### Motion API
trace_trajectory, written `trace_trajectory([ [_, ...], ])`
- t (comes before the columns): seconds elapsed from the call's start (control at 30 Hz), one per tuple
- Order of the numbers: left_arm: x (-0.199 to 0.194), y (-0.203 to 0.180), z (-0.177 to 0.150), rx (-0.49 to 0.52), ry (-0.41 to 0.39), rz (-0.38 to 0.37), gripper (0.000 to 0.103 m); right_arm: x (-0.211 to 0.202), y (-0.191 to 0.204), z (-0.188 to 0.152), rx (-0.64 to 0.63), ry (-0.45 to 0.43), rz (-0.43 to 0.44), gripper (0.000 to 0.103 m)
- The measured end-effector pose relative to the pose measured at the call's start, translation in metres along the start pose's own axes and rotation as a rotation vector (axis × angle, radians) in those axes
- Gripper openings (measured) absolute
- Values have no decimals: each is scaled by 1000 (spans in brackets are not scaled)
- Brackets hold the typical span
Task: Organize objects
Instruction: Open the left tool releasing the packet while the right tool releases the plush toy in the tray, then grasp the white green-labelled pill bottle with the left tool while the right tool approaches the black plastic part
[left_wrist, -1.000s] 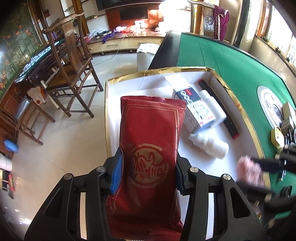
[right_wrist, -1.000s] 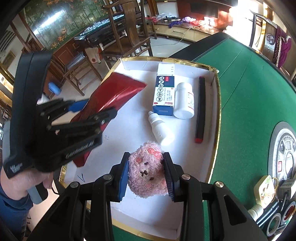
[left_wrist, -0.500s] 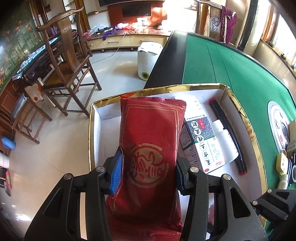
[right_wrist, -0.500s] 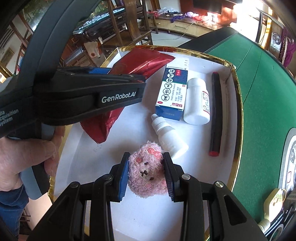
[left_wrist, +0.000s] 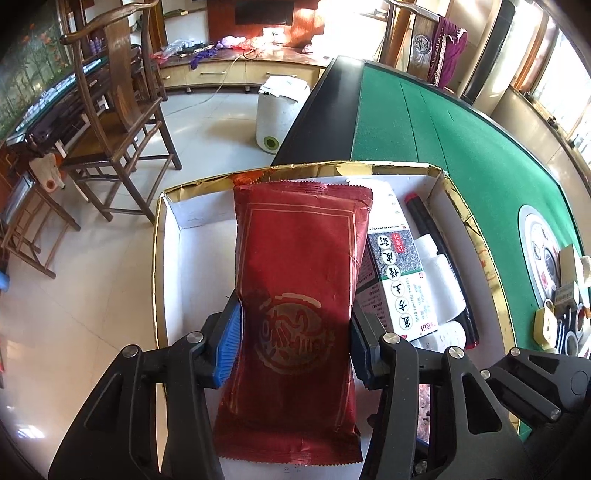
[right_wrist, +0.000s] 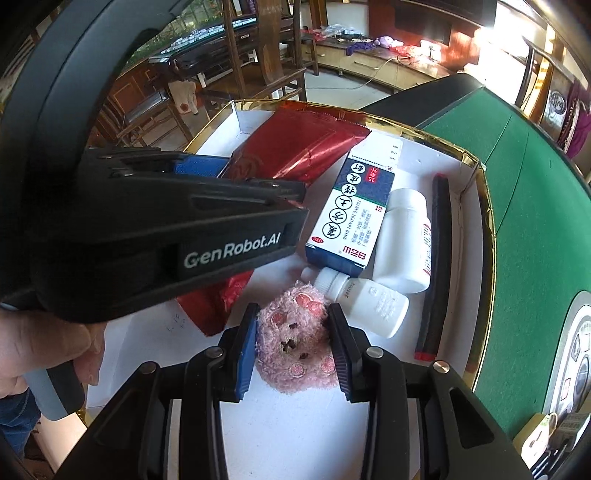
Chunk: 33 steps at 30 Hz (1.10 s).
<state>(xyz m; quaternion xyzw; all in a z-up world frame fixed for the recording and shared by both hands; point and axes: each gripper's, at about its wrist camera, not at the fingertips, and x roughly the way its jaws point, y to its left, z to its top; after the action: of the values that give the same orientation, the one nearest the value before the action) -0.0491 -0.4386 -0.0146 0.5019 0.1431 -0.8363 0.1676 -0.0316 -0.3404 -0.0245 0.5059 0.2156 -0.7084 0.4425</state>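
Both grippers dropped into the gold-rimmed white box (right_wrist: 489, 229), left gripper (left_wrist: 295, 343) loosening on the glossy red foil pouch (left_wrist: 299, 280), right gripper (right_wrist: 293, 347) loosening on the pink fluffy plush toy (right_wrist: 295, 347); I'd release flat, clear of bottles.

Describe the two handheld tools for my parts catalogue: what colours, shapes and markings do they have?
Both are matte black plastic with angular cut-out arms and silver screws. Each claw, the left claw and the right claw, carries ribbed blue pads. The left tool's side reads "GenRobot.AI" in white, above a grey-blue handle.
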Motion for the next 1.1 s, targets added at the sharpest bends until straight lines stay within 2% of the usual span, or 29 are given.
trace_trajectory([
  [0.43,-14,-2,0,-33,-19,-18,56,-19,-15,6,50,-35,39,42],
  [0.67,-52,-9,0,-30,-103,-33,55,-58,-30,-4,102,-97,70,42],
  [0.87,-87,-35,-14,12,-146,-78,55,-94,-59,-28,202,-139,128,42],
  [1.1,-109,-101,-49,111,-132,-146,55,-133,-99,-76,299,-170,107,42],
])
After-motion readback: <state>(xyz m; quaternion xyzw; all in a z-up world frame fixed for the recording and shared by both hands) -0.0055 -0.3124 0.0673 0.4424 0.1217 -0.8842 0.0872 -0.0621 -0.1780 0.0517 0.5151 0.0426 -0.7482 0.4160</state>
